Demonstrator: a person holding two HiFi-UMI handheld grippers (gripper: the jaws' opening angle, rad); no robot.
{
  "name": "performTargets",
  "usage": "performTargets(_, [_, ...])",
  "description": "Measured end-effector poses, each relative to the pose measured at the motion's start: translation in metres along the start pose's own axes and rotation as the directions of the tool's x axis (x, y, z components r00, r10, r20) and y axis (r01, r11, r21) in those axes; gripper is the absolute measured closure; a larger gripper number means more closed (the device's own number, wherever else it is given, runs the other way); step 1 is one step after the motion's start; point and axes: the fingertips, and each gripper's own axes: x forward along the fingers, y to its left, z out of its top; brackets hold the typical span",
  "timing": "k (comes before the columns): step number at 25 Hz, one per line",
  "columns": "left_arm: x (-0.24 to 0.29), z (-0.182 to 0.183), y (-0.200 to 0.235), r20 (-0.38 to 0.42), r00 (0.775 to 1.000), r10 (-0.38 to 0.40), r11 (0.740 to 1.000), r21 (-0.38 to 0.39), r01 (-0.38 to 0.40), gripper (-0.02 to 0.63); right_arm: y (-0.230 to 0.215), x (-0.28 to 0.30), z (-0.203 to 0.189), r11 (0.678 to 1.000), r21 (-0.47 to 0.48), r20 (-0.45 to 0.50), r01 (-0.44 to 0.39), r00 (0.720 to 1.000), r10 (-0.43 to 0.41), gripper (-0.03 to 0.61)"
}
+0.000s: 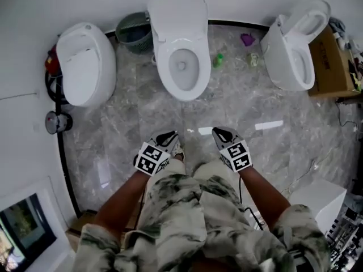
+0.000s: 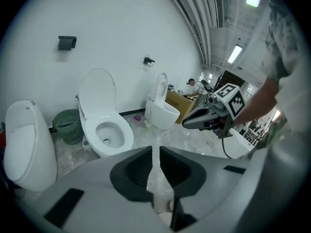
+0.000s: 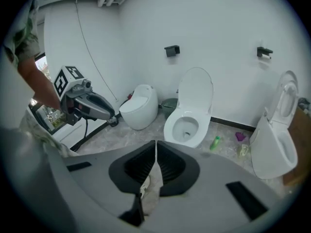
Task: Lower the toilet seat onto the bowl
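Both empty: left tongs (image 1: 167, 136) slightly parted, right tongs (image 1: 222, 133) pinched closed. Toilet seat (image 1: 163, 67) looks flat on the bowl (image 1: 182, 77), straight ahead of both, well apart.

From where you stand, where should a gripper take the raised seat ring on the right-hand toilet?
Pinch the raised seat ring at its top free edge, farthest from the bowl, coming from the front: it stands upright, so that edge likely gives the most leverage.
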Motion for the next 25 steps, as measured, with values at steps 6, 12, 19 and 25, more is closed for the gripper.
performTargets(6, [-0.062, 0.015, -0.098, 0.086, 0.996, 0.022, 0.998, -0.057, -0.017, 0.589, 0.055, -0.104, -0.013, 0.995, -0.019, 0.048, -0.096, 0.994, 0.096, 0.555])
performTargets(12, [-0.096, 0.013, -0.180, 0.128, 0.991, -0.029, 0.999, -0.041, 0.035, 0.591, 0.100, -0.179, -0.025, 0.991, -0.057, 0.109, -0.118, 0.986, 0.124, 0.557])
performTargets(19, [-0.133, 0.010, -0.244, 0.180, 0.984, -0.015, 0.999, -0.048, 0.024, 0.591, 0.128, -0.251, -0.038, 0.991, -0.079, 0.169, -0.109, 0.978, 0.121, 0.557])
performTargets(25, [-0.138, -0.026, -0.280, 0.174, 0.985, 0.009, 0.999, -0.045, -0.001, 0.591, 0.147, -0.280, -0.075, 0.991, -0.082, 0.189, -0.106, 0.975, 0.120, 0.557])
